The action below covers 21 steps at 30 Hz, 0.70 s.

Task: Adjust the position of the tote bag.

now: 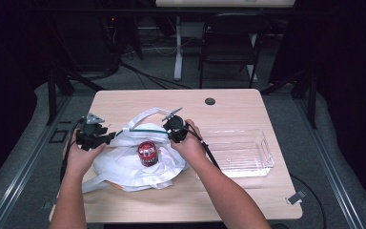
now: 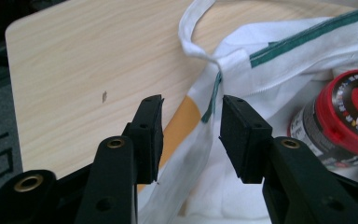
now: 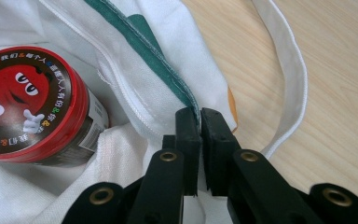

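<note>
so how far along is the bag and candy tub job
Done: the red-lidded candy tub already stands inside the white tote bag on the table. In hand: the right tool is shut on the bag's green-trimmed rim; the left tool is open, the rim between its pads, unpressed. Left: probably releasing the rim. The clear bin beside it is empty.

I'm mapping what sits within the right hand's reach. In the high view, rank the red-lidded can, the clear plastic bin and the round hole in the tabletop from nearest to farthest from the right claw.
From the right claw:
1. Red-lidded can, just below-left of it, standing on the white bag.
2. Clear plastic bin, to its right on the table.
3. Round hole, up near the far edge; too close to the bin to call firmly.
</note>
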Each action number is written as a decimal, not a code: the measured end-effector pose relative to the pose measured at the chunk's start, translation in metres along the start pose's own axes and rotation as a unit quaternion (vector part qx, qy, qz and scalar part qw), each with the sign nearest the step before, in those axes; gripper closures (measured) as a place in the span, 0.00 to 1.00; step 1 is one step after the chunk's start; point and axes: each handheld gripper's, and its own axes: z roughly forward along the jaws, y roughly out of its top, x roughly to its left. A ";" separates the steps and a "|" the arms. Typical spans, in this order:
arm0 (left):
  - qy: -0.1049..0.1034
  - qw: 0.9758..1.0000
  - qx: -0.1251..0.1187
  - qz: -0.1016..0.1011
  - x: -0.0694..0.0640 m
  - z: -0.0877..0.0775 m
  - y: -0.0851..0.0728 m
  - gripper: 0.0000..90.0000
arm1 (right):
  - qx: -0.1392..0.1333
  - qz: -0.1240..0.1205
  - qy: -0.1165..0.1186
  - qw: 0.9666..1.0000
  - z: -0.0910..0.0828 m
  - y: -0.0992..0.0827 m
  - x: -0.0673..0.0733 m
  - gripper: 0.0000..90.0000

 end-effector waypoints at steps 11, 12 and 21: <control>-0.014 1.000 0.018 0.005 0.005 0.002 -0.014 0.69 | 0.002 -0.003 0.003 1.000 0.000 0.000 -0.001 0.96; -0.016 1.000 0.020 0.005 0.005 0.003 -0.015 0.70 | 0.002 -0.003 0.003 1.000 0.000 0.000 -0.001 0.96; -0.013 1.000 0.027 0.006 0.002 0.008 -0.014 0.92 | 0.000 -0.002 0.004 1.000 -0.001 0.000 -0.001 0.96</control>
